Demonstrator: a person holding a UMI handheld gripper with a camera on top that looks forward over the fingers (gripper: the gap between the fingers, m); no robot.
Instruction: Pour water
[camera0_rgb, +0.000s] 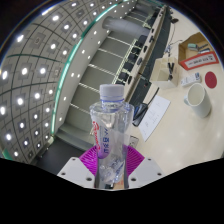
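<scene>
Clear bottle (109, 125), white cap; purple ridged pads (103, 158); white cup (198, 97).

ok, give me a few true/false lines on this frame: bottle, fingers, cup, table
1. A clear plastic water bottle stands between the fingers. True.
2. The bottle's cap is off. False: a pale cap sits on its neck.
3. A white cup stands on the table beyond the bottle, to its right. True.
4. The bottle is tipped over the cup, pouring. False: it is upright and well apart from the cup.
5. The gripper grips the bottle low on its body, pink pads against it. True.
</scene>
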